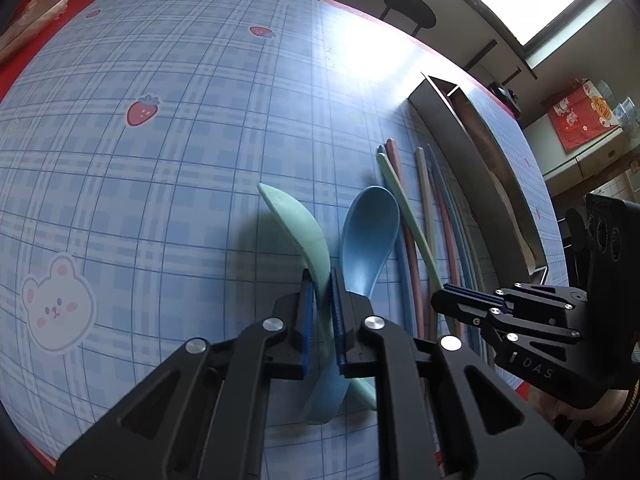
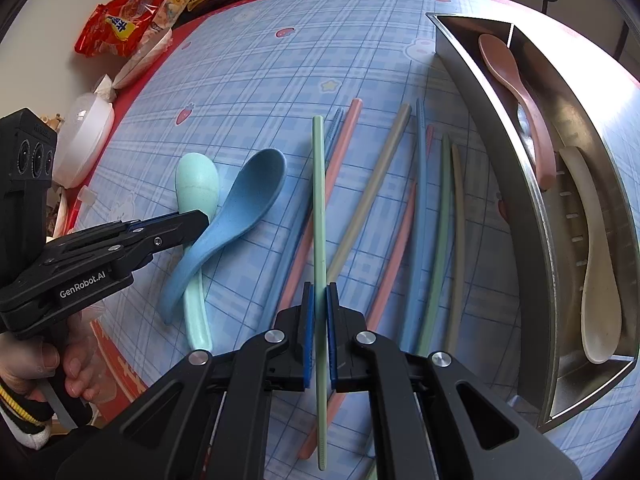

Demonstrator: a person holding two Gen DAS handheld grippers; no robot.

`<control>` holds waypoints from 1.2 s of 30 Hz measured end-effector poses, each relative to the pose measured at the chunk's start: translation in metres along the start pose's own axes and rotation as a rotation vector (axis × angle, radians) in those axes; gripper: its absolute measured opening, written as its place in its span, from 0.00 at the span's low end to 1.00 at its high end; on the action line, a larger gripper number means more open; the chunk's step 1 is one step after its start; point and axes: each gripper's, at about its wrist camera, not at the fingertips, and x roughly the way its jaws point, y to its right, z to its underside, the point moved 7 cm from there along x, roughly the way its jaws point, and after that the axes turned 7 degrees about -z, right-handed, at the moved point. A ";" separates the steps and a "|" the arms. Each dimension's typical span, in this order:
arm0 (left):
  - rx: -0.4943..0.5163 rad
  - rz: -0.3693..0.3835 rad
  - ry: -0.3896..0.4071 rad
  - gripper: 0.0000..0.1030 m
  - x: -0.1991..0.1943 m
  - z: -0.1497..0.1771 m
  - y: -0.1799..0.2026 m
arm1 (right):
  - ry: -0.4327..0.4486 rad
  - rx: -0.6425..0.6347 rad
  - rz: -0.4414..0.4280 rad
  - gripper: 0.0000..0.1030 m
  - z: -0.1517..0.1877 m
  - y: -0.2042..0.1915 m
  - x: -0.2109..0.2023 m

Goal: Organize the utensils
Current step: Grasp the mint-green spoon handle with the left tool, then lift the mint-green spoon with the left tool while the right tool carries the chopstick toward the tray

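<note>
My left gripper is shut on the mint green spoon, which crosses the blue spoon on the blue checked tablecloth. My right gripper is shut on a light green chopstick and holds it over several loose chopsticks. In the left wrist view the right gripper shows at the right, on that chopstick. In the right wrist view the left gripper shows at the left, on the mint spoon beside the blue spoon.
A steel utensil tray stands at the right, holding a pink spoon and a beige spoon. It also shows in the left wrist view. Snack packets and a white lidded bowl sit past the table's left edge.
</note>
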 end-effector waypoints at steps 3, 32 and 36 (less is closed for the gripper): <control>0.030 0.004 -0.014 0.10 0.001 0.002 0.007 | 0.005 0.008 -0.007 0.06 0.000 0.001 0.000; -0.180 -0.090 -0.003 0.11 -0.025 0.020 -0.084 | 0.053 0.068 -0.051 0.06 0.007 0.006 -0.008; -0.228 -0.153 0.042 0.11 -0.040 0.017 -0.111 | 0.070 0.072 -0.051 0.06 0.007 0.006 -0.014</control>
